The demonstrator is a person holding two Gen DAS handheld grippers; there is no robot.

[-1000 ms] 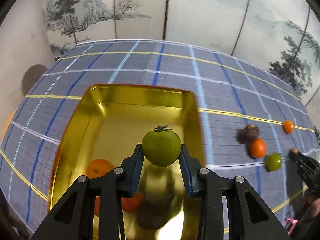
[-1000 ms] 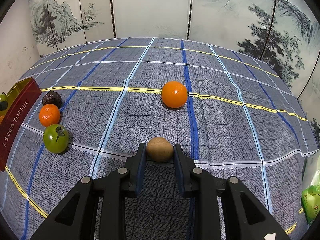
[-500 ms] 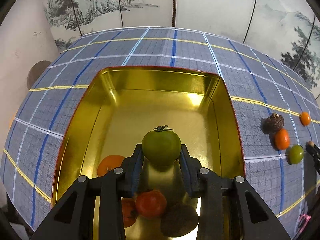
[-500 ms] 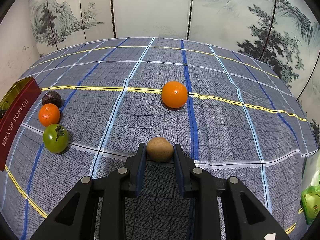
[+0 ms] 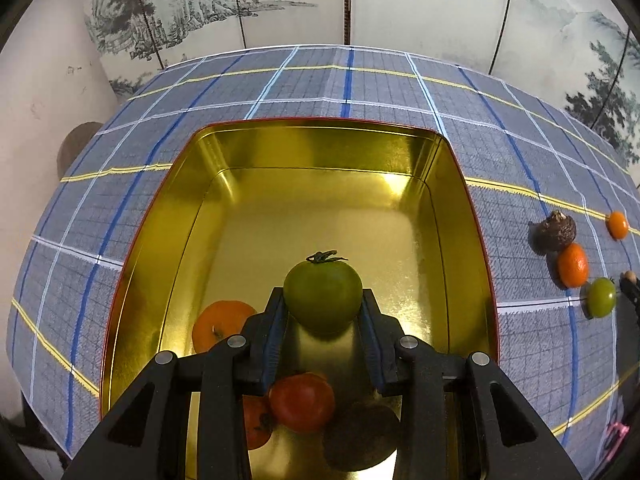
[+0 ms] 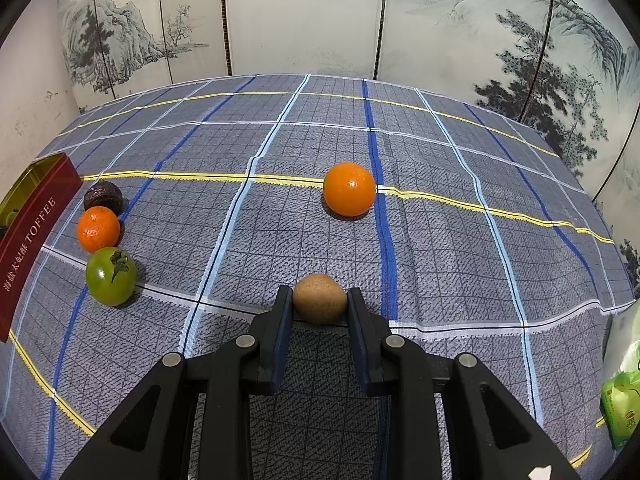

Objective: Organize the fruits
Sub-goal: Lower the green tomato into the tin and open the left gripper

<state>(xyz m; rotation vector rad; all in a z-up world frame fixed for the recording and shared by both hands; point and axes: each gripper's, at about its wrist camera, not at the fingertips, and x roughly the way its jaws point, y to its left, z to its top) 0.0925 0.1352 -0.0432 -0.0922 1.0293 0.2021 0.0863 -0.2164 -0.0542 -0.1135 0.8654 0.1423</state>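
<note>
My left gripper (image 5: 323, 312) is shut on a green tomato (image 5: 322, 295) and holds it over the gold tin (image 5: 320, 152). In the tin lie an orange (image 5: 218, 322), a red tomato (image 5: 302, 402), another orange fruit (image 5: 256, 424) and a dark brown fruit (image 5: 360, 436). My right gripper (image 6: 320, 308) is shut on a small brown fruit (image 6: 319, 298) at the tablecloth. A second green tomato (image 6: 110, 276), a mandarin (image 6: 98, 229), a dark brown fruit (image 6: 103, 197) and a large orange (image 6: 349, 189) lie on the cloth.
The tin's red side marked TOFFEE (image 6: 28, 248) stands at the left of the right wrist view. A green packet (image 6: 622, 400) lies at the right edge. A painted folding screen (image 6: 304, 16) stands behind the table with the blue plaid cloth (image 6: 460, 240).
My left gripper has carried the green tomato further over the tin, so more of the tin and its fruits show. The right gripper has stayed still on the brown fruit.
</note>
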